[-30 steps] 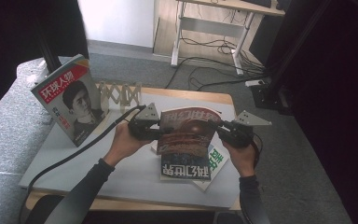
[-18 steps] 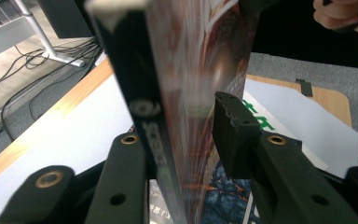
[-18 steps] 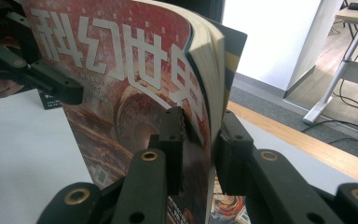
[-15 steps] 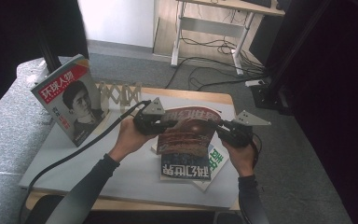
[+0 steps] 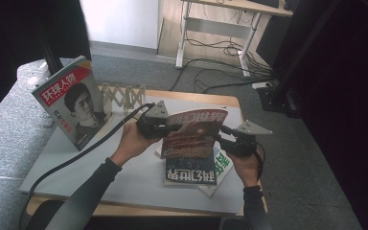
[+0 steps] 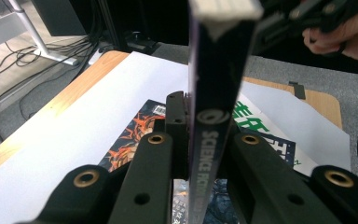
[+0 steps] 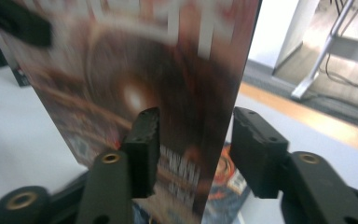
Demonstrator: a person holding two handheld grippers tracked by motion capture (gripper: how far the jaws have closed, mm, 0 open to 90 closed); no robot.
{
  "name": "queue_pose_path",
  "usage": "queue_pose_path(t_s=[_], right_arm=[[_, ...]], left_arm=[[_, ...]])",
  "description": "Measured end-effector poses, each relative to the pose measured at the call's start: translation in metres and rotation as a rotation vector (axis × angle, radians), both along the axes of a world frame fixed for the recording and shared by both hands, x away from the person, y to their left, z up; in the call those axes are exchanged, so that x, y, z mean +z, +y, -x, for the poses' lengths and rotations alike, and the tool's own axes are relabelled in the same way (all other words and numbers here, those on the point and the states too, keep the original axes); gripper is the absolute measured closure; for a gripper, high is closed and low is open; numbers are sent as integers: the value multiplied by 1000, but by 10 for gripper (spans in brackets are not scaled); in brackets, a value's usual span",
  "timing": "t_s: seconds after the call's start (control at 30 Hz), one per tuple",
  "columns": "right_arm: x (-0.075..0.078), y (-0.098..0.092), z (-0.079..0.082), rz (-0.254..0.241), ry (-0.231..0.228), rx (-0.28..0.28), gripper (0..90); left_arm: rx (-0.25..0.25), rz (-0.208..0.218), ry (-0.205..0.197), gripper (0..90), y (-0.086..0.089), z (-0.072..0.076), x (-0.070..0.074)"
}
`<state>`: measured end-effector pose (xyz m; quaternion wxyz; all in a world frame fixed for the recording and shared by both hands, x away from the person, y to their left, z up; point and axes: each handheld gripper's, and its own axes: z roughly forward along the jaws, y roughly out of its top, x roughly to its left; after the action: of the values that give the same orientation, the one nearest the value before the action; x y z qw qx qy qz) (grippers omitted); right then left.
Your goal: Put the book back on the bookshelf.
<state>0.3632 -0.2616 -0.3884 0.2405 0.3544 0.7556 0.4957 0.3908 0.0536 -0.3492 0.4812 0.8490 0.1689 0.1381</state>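
A magazine (image 5: 191, 133) stands upright above the bench (image 5: 139, 182), its spine clenched in the left tool (image 6: 205, 140). The right tool (image 7: 193, 140) has just been opening; the cover sits loose between its jaws, blurred, hiding magazines (image 5: 190, 175) stacked below.

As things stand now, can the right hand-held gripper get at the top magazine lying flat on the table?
Probably yes. The flat magazine lies uncovered just below the right hand-held gripper, whose jaws have just been opening around the raised magazine. That one must first be let go.
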Motion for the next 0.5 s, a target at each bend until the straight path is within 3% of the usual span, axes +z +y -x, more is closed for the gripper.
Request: queue_pose_path(t_s=[0.27,0.5], right_arm=[[-39,-5,-7,70,84,-89,265],[-73,-13,-9,86,165,-168,141]], left_arm=[[-1,1,1,828,0,-1,0],[-4,0,-4,827,0,0,-1]])
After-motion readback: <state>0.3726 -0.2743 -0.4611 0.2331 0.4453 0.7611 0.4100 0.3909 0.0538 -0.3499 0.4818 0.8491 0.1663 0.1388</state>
